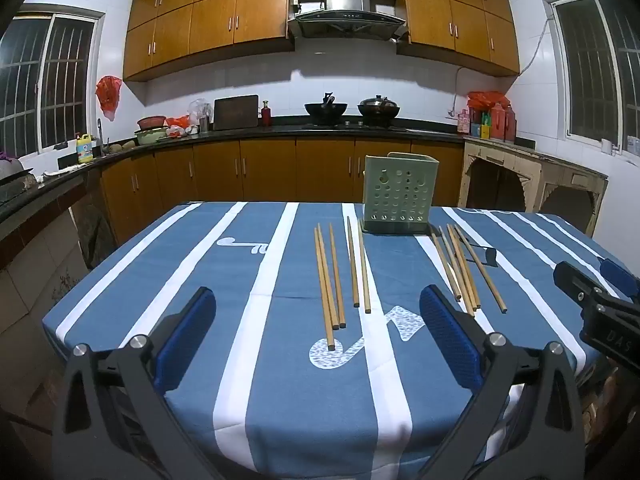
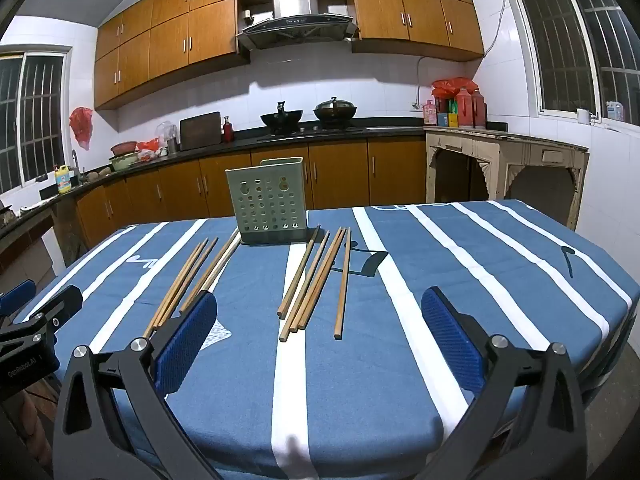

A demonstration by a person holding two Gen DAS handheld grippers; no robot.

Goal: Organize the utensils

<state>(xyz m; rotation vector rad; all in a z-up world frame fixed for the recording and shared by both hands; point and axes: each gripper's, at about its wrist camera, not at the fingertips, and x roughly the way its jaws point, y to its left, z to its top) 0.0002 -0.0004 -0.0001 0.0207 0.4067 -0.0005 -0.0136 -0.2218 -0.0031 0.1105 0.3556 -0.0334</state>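
A green perforated utensil holder (image 1: 397, 194) stands upright at the far side of the blue striped table; it also shows in the right wrist view (image 2: 267, 201). Several wooden chopsticks lie flat in front of it in two groups: a left group (image 1: 334, 276) (image 2: 188, 280) and a right group (image 1: 464, 266) (image 2: 316, 280). My left gripper (image 1: 318, 320) is open and empty, above the near table, in front of the left group. My right gripper (image 2: 320, 320) is open and empty, in front of the right group. Each gripper shows at the edge of the other's view.
The table has a blue cloth with white stripes (image 1: 276, 264). Behind it run brown kitchen cabinets (image 1: 264, 168), a black counter with woks (image 1: 326, 109), and a beige side table (image 2: 508, 168) at the right. The table's near edge lies below both grippers.
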